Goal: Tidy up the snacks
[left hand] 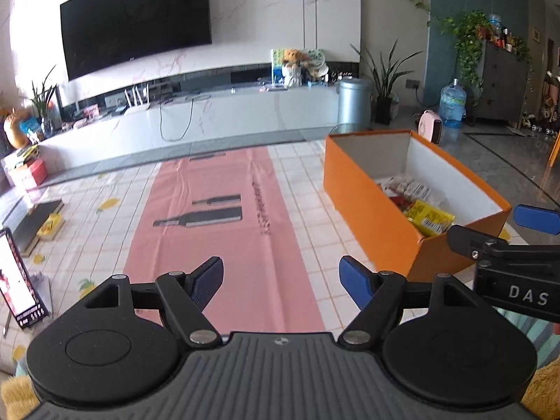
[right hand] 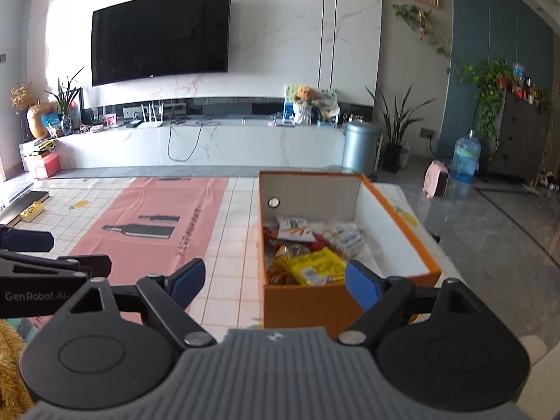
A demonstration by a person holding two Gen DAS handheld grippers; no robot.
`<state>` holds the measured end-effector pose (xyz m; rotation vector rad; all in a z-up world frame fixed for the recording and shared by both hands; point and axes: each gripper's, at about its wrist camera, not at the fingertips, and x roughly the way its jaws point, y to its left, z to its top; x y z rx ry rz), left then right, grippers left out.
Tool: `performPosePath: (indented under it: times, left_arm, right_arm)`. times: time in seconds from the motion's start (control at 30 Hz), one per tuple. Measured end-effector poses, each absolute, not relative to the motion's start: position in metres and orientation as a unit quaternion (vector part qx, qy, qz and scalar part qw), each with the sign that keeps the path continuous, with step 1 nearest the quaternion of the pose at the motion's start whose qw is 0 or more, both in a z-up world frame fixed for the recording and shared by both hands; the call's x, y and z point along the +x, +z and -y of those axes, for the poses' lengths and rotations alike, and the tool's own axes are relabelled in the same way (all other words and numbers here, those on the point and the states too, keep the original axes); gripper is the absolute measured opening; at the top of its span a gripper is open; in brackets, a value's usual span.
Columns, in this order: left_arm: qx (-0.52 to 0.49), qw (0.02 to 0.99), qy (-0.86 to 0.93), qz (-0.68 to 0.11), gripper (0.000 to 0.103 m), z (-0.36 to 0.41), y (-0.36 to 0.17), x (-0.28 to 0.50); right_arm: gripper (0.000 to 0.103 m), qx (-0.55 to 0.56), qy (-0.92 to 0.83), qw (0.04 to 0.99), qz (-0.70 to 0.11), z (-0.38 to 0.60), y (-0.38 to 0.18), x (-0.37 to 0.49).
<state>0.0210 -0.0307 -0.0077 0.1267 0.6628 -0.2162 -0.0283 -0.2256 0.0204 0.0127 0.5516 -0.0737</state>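
Note:
An orange box (right hand: 301,304) with a white inside stands on the table and holds several snack packets, among them a yellow packet (right hand: 315,266) and a white packet with orange print (right hand: 292,227). The box also shows in the left wrist view (left hand: 371,206), with the yellow packet (left hand: 430,217) inside. My right gripper (right hand: 276,281) is open and empty, just before the box's near end. My left gripper (left hand: 281,280) is open and empty over the pink strip, left of the box. The right gripper's blue finger (left hand: 535,218) shows at the left view's right edge.
A tiled tablecloth (right hand: 231,231) with a pink printed strip (left hand: 217,231) covers the table. A dark flat board (left hand: 35,220) and a phone-like screen (left hand: 17,280) lie at the table's left. Beyond are a TV console (right hand: 210,143), a metal bin (right hand: 360,147) and a water bottle (right hand: 465,157).

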Motion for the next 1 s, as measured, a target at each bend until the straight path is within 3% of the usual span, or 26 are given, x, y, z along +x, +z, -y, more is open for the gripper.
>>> performPosePath:
  times: [1.0]
  left_arm:
    - [0.043, 0.928, -0.079, -0.362, 0.089, 0.014, -0.021, 0.025]
  right_arm:
    - [0.084, 0.008, -0.026, 0.959, -0.281, 0.216, 0.007, -0.025]
